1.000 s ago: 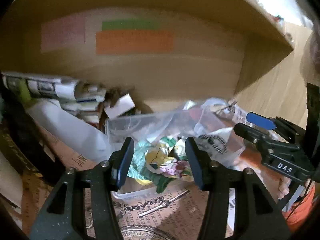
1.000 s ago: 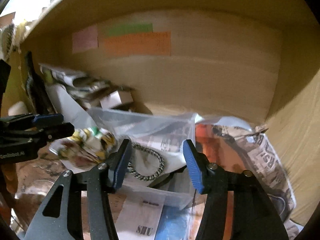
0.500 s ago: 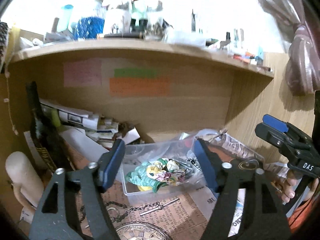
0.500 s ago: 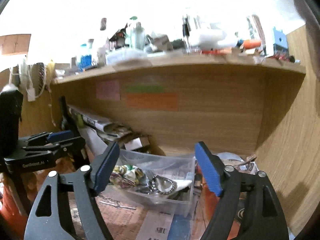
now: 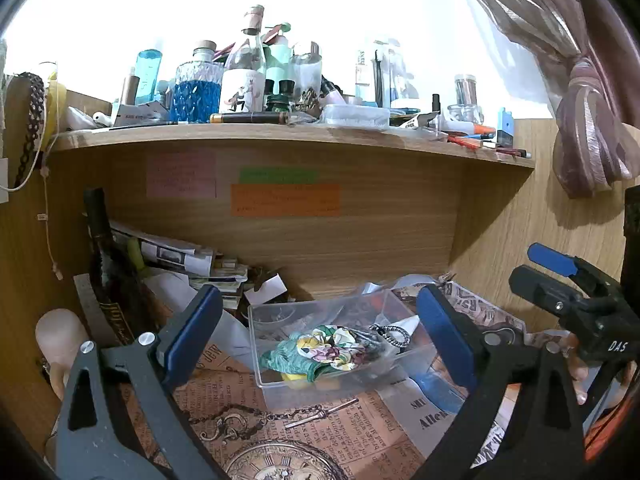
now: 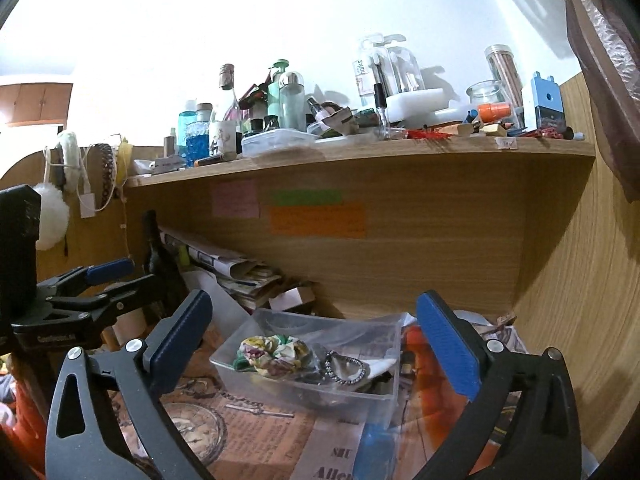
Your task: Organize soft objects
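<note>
A clear plastic box (image 5: 276, 384) (image 6: 280, 388) stands on the papered desk under the shelf. In it lie a floral scrunchie (image 5: 332, 348) (image 6: 276, 354) on a green one (image 5: 286, 362), and a black-and-white braided hair tie (image 5: 390, 334) (image 6: 346, 368). My left gripper (image 5: 316, 332) is open and empty, held back from the box. My right gripper (image 6: 314, 336) is open and empty, also back from the box. Each gripper shows at the edge of the other's view.
A wooden shelf (image 5: 280, 134) crowded with bottles and jars overhangs the desk. Stacked newspapers (image 5: 176, 256) and a dark bottle (image 5: 104, 264) stand at the back left. A wooden side wall (image 6: 580, 280) closes the right. A chain and key (image 5: 312, 414) lie before the box.
Both grippers pulled back and up from the box, and their jaws opened wider. The floral scrunchie now lies in the box. The shelf top came into view.
</note>
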